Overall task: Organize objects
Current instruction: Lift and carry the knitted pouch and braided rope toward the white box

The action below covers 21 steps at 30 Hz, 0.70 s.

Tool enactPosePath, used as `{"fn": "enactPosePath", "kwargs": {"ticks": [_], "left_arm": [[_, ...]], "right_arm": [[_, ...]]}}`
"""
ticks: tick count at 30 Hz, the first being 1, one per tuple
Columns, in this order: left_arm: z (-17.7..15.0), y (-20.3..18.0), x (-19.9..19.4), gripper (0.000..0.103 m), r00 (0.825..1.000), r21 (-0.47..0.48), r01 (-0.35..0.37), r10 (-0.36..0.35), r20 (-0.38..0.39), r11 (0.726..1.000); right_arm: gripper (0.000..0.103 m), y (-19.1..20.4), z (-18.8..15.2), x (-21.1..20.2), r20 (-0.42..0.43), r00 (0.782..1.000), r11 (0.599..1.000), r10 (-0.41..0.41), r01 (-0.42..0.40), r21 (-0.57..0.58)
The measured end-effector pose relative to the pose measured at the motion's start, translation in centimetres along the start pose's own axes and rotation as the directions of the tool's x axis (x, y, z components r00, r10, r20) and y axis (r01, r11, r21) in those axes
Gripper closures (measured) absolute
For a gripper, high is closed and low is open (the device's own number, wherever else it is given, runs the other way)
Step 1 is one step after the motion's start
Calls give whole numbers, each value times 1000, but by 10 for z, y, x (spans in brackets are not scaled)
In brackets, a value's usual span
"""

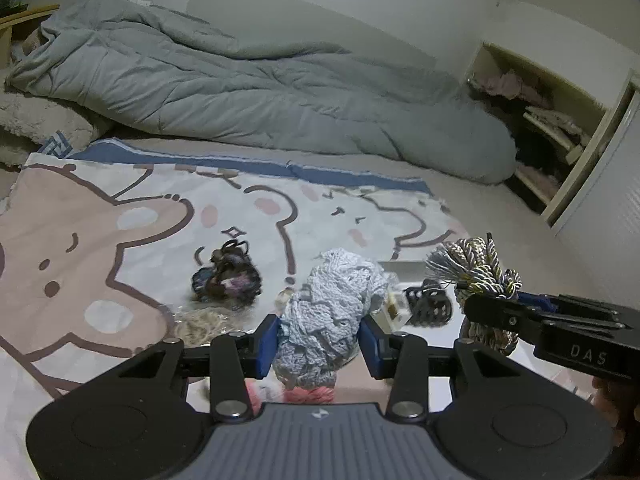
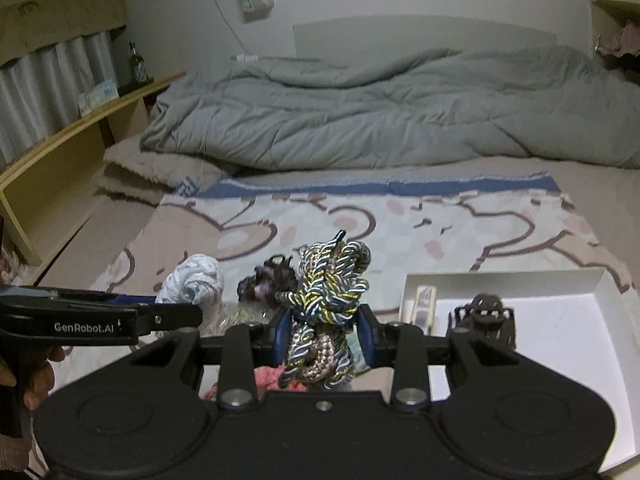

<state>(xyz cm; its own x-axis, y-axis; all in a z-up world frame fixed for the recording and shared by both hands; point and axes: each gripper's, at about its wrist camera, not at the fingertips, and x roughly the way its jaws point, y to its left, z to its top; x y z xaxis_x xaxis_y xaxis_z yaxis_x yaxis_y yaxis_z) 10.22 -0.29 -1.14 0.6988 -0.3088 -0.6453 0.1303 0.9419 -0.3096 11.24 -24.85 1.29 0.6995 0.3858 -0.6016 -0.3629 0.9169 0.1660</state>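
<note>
- My left gripper [image 1: 319, 344] was clamped on a pale blue lace bundle [image 1: 332, 312], blue pads [image 1: 267, 345] pressed into both sides; bundle held up above the bed.
- My right gripper [image 2: 323, 336] was clamped on a twisted cord bundle [image 2: 330, 300], grey, gold and black strands, pads squeezing its lower half; also lifted off the bed.
- In the left wrist view the cord bundle [image 1: 476, 276] sat just right of the lace; in the right wrist view the lace [image 2: 194, 280] showed left, behind my left gripper's finger.
- Dark scrunchie-like bundle [image 1: 226, 280] lay on the cartoon blanket [image 1: 100, 240], left of the lace, apart from it.
- Beige lace piece in clear wrap [image 1: 200, 326] lay just in front of that dark bundle.
- White shallow box [image 2: 560, 312] sat on the bed at right; 1 dark lattice hair clip [image 2: 484, 316] and 1 small pale item [image 2: 424, 306] inside it, item too blurred to name.
- Something pink [image 1: 316, 394] lay under my left gripper, mostly hidden.
- Grey quilt [image 1: 240, 92] was bunched at the far side of the bed.
- Wooden shelf [image 2: 72, 148] stood left of the bed; open cabinet [image 1: 560, 128] at right.
</note>
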Motion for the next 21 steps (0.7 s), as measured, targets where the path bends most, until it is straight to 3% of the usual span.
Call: {"fn": "enactPosePath", "kwargs": {"ticks": [10, 21], "left_arm": [[3, -37, 14, 59, 998, -44, 61, -60, 32, 997], [1, -74, 47, 59, 992, -77, 124, -124, 4, 989]], "right_arm": [[67, -33, 5, -21, 68, 996, 998, -59, 57, 32], [67, -75, 0, -22, 56, 991, 991, -123, 119, 68]]}}
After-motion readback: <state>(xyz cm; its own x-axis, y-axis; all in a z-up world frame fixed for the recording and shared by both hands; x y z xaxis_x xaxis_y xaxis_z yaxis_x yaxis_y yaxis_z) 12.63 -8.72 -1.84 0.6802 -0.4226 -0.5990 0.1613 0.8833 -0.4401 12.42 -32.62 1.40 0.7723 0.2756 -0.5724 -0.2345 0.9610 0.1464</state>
